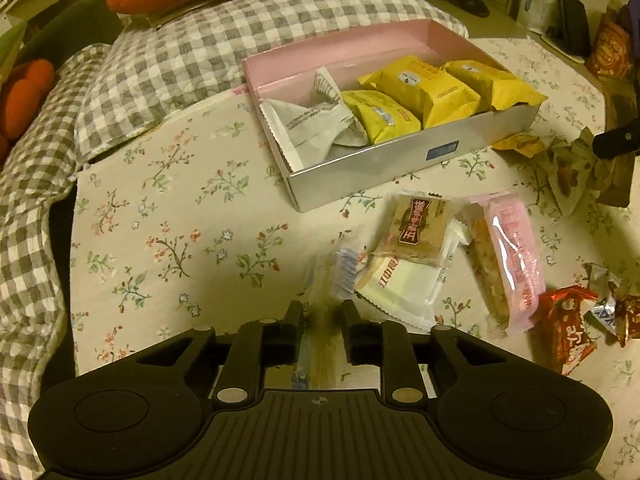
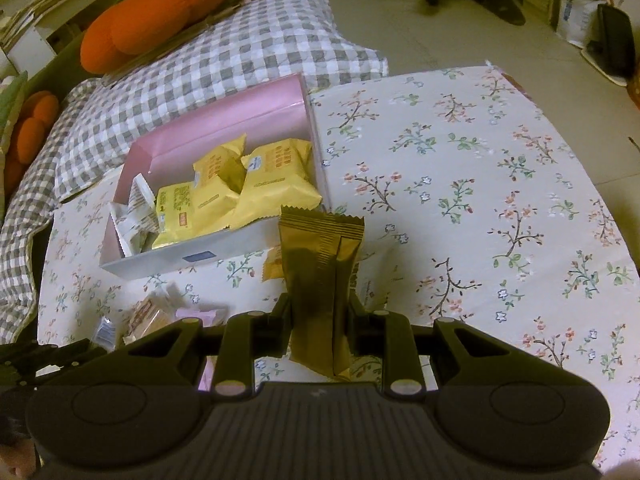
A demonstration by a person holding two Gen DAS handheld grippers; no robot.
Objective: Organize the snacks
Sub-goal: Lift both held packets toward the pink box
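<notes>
A pink-lined silver box (image 1: 360, 168) (image 2: 176, 258) on the floral cloth holds yellow snack packs (image 1: 428, 88) (image 2: 272, 184) and white packs (image 1: 316, 128) (image 2: 132, 216). My left gripper (image 1: 322, 308) is shut on a thin clear-wrapped snack (image 1: 326, 280), just left of a beige pack (image 1: 416, 228), a white pack (image 1: 400, 284) and a pink bar (image 1: 508, 264). My right gripper (image 2: 320, 300) is shut on an upright gold packet (image 2: 320, 264), held above the cloth in front of the box's near right corner.
Red wrapped candies (image 1: 568, 320) and more loose packs (image 1: 568, 164) lie at the right. A grey checked blanket (image 1: 168, 64) and orange cushions (image 2: 160, 20) lie behind the box. The floral cloth (image 2: 480, 184) spreads to the right. Bags stand on the floor beyond (image 2: 576, 12).
</notes>
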